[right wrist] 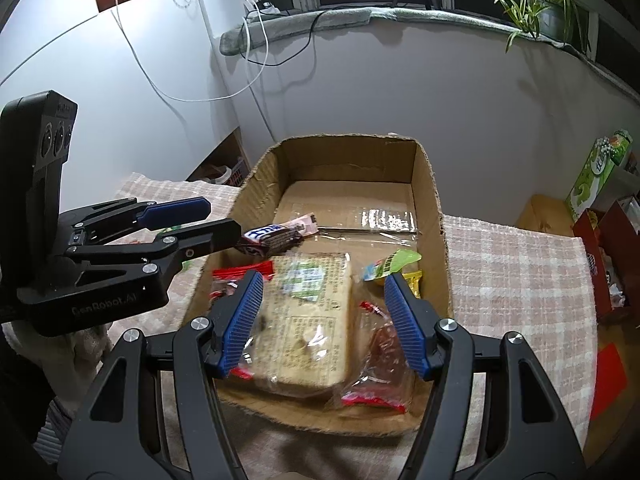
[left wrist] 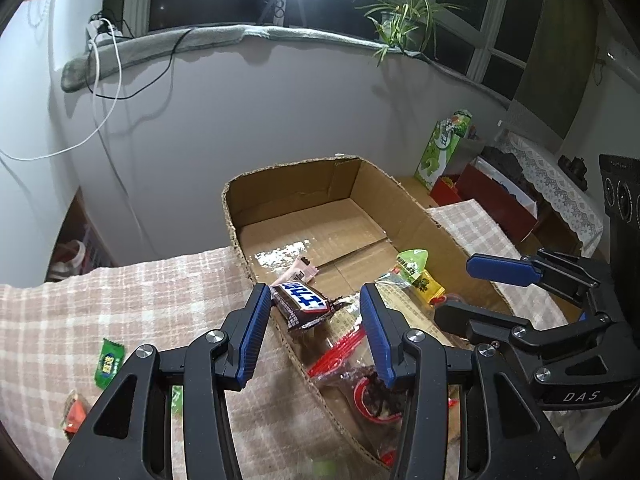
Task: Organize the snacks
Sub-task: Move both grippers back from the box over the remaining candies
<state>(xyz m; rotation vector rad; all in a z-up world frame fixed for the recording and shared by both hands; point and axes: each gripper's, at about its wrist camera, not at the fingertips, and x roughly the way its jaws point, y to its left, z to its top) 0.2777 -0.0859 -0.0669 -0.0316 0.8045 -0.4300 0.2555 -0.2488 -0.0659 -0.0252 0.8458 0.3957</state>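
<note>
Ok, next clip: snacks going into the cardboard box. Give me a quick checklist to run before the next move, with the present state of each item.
1. Left gripper empty: ok, open, nothing pressed between its pads.
2. Right gripper empty: ok, open above the biscuit pack, not pressing it.
3. Chocolate bar inside the cardboard box: cannot tell, it sits at the near left wall and may rest on the rim.
4. Room left in the box: ok, the far half of its floor is bare.
5. Snacks left on the checked cloth: not ok, a green candy and an orange packet lie outside the box.
6. Grippers apart: ok, no contact visible.
</note>
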